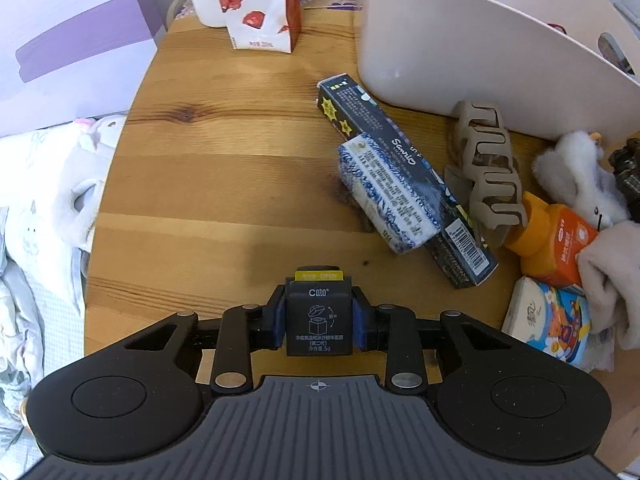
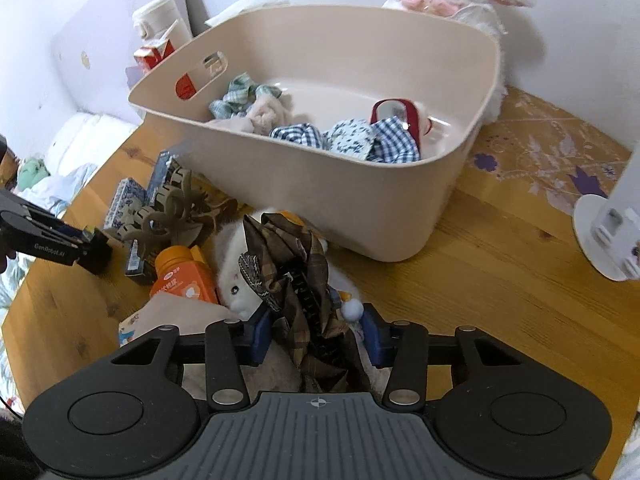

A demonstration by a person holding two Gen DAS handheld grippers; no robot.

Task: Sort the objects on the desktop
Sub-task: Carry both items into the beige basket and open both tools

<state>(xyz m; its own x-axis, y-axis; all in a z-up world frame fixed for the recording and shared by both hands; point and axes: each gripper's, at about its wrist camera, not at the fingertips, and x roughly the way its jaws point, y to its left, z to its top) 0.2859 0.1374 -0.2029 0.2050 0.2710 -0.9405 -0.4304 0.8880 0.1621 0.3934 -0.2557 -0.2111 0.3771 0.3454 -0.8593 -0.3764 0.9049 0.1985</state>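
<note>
My left gripper [image 1: 319, 312] is shut on a small black cube box [image 1: 319, 320] with a yellow tab, its blue pads pressing on both sides just above the wooden table [image 1: 224, 184]. From the right wrist view the left gripper [image 2: 98, 250] shows at the left edge. My right gripper [image 2: 316, 336] is shut on a brown plaid hair bow [image 2: 292, 264] that stands up between its pads, above a white plush toy [image 2: 236, 280]. Behind it, the beige basket [image 2: 288, 176] holds scrunchies and checked cloths.
On the table beside the basket [image 1: 440, 48] lie a dark blue long box [image 1: 404, 152], a blue-patterned box [image 1: 384, 196], a beige claw clip [image 1: 488, 168] and an orange bottle [image 1: 556, 240]. A red milk carton [image 1: 260, 4] stands far back. Bedding lies past the table's left edge.
</note>
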